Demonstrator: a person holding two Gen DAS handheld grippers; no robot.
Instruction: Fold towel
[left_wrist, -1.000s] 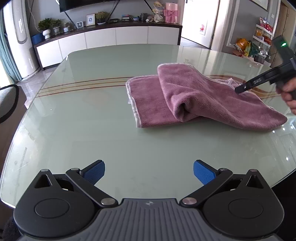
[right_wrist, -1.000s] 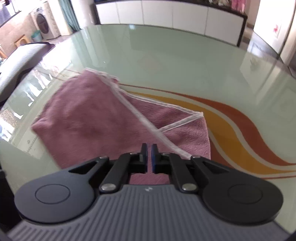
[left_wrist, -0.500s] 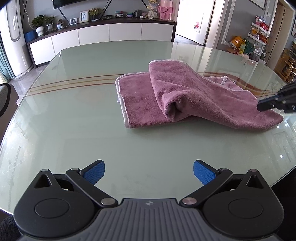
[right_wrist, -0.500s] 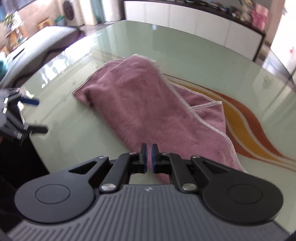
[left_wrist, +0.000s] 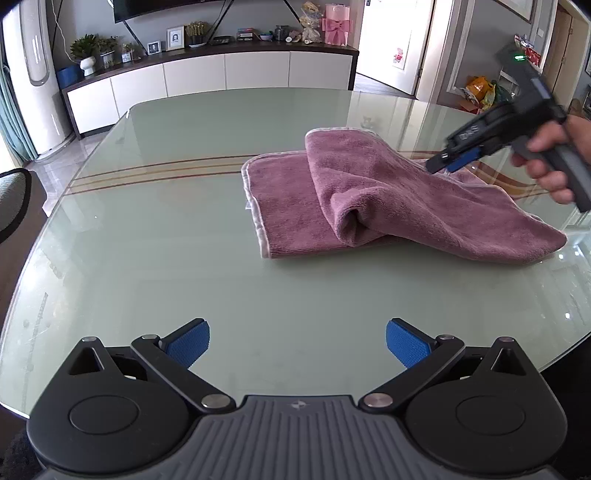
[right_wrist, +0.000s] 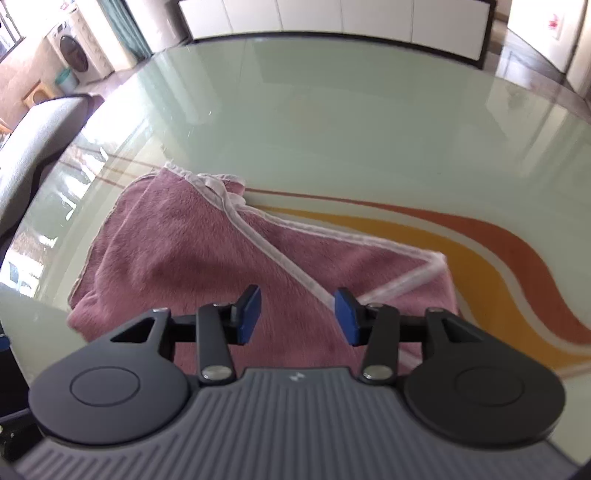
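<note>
A mauve towel (left_wrist: 388, 199) with a pale hem lies loosely folded on the green glass table (left_wrist: 221, 258), one flap lying askew over the lower layer. In the right wrist view the towel (right_wrist: 192, 258) shows its white hem running diagonally. My right gripper (right_wrist: 297, 314) hovers just above the towel's near part, its jaws opening, with nothing pinched between the blue pads. From the left wrist view, that right gripper (left_wrist: 439, 162) is held by a hand over the towel's far right edge. My left gripper (left_wrist: 297, 343) is open over bare glass, well short of the towel.
The table carries curved orange and yellow stripes (right_wrist: 498, 266) by the towel's right side. A white sideboard (left_wrist: 207, 81) with plants and frames lines the far wall. A grey chair back (right_wrist: 33, 147) stands off the table's left edge.
My right gripper went from shut to partly open and swung back over the towel's right edge. The left gripper stayed open and barely moved.
</note>
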